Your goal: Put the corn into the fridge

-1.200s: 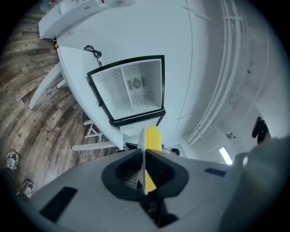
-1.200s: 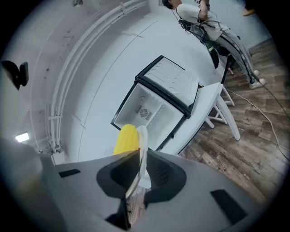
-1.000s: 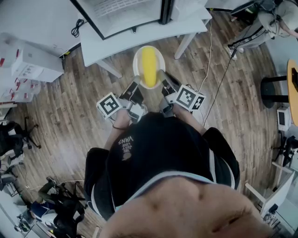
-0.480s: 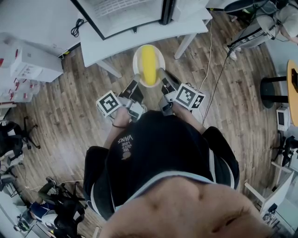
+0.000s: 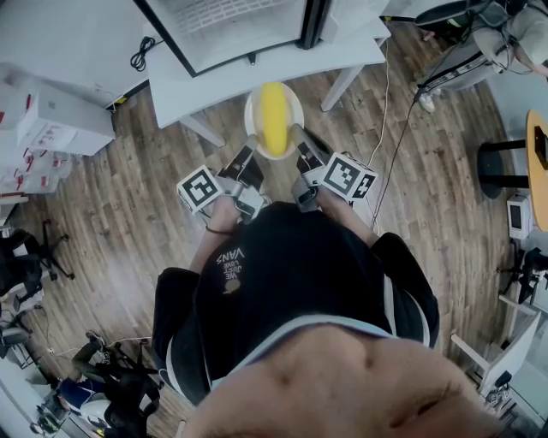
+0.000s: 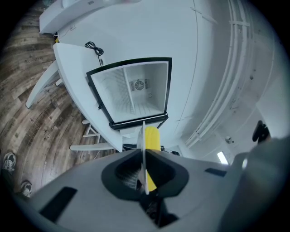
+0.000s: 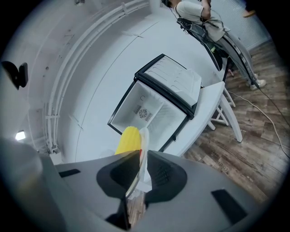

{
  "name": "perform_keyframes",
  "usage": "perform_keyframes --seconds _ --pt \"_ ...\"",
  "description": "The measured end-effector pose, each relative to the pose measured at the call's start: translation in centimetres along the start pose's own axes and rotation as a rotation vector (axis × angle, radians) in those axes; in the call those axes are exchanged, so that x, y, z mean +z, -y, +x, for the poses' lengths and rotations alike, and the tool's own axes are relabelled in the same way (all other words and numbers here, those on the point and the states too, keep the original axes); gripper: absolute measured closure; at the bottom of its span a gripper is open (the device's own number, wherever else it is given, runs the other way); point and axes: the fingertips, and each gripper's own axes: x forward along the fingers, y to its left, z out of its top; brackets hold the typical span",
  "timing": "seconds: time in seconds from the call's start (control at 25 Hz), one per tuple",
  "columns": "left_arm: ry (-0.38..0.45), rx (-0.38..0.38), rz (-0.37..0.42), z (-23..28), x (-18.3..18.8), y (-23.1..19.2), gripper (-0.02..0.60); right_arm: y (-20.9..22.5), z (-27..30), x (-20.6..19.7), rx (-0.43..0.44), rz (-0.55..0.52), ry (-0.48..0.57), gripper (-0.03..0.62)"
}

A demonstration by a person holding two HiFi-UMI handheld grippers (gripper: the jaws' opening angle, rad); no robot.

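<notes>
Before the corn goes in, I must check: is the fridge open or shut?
Open. The fridge shows its white inside and back-wall fan; no door covers it.

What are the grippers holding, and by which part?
A white plate carrying the corn: the left gripper pinches its left rim, the right gripper its right rim.

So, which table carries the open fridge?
The white table, straight ahead of the corn on its plate: the fridge stands on it. The orange-topped table at the right has none.
</notes>
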Motion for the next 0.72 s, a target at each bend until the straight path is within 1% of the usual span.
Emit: perform_keyframes --seconds 0.48,0.72 --pt "-0.069 0.002 -0.006 -0.5 3.4 -1.4 0.555 -0.7 3.0 -1.1 -0.035 0.014 0.048 0.548" --pt "-0.093 0.001 -0.007 0.0 4.2 -2.0 0.555 -0.3 3.8 -1.0 -0.058 0.003 0.058 0.548"
